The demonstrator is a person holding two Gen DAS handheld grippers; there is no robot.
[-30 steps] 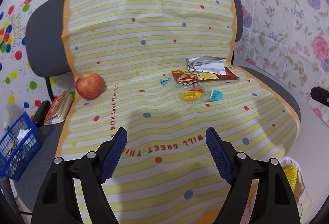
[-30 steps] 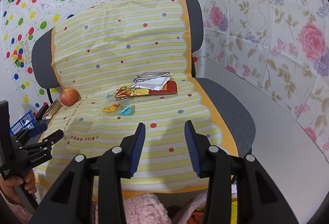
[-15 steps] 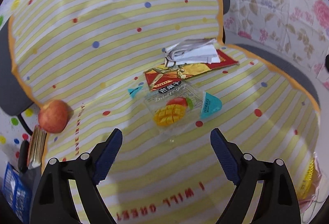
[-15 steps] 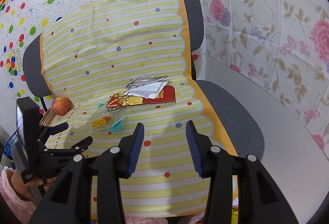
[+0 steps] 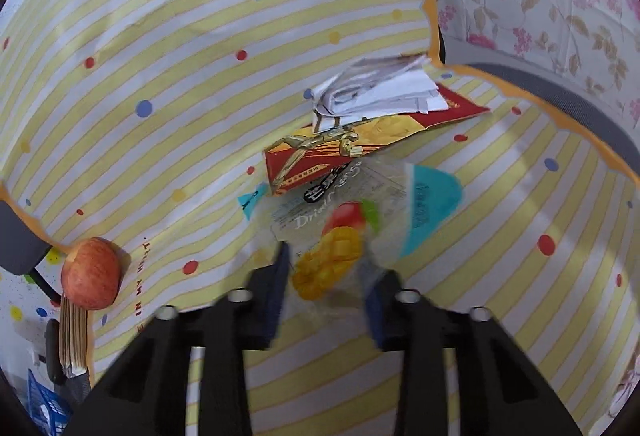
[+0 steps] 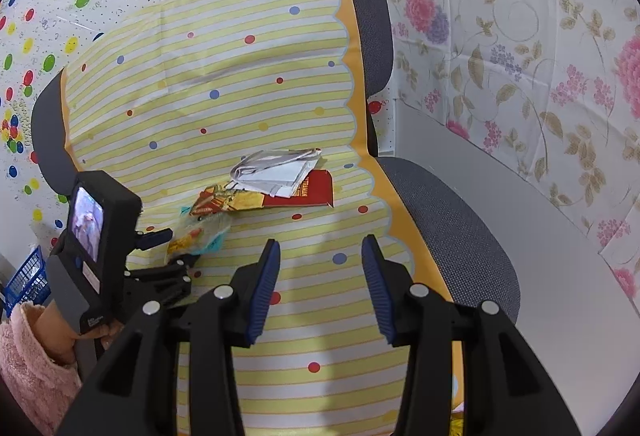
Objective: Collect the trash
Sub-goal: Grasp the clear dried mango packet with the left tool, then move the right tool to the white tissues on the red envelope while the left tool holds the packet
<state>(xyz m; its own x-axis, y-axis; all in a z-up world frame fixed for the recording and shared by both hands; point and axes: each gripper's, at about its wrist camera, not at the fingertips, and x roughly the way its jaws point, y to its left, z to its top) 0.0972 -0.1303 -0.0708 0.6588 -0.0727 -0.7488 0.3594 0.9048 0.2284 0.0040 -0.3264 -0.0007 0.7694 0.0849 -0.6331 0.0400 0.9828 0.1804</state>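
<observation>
Left tool (image 5: 324, 276) has dropped onto the mango bag (image 5: 340, 232), jaws closing around its near edge.
Pinch the film only, not the cover (image 5: 180, 75); right tool (image 6: 320, 268) hangs half spread, empty.

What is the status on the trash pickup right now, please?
Left gripper closing, dried mango packet between the pads. Right gripper open, empty, over the chair cover. Red wrapper overlaps the packet's far edge.

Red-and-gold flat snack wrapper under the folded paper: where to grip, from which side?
Take the red-and-gold flat snack wrapper by its bare red right end, coming from the chair's right side with the right tool. It lies flat; the white folded paper covers its middle, and the clear dried-mango pouch overlaps its left end.
</observation>
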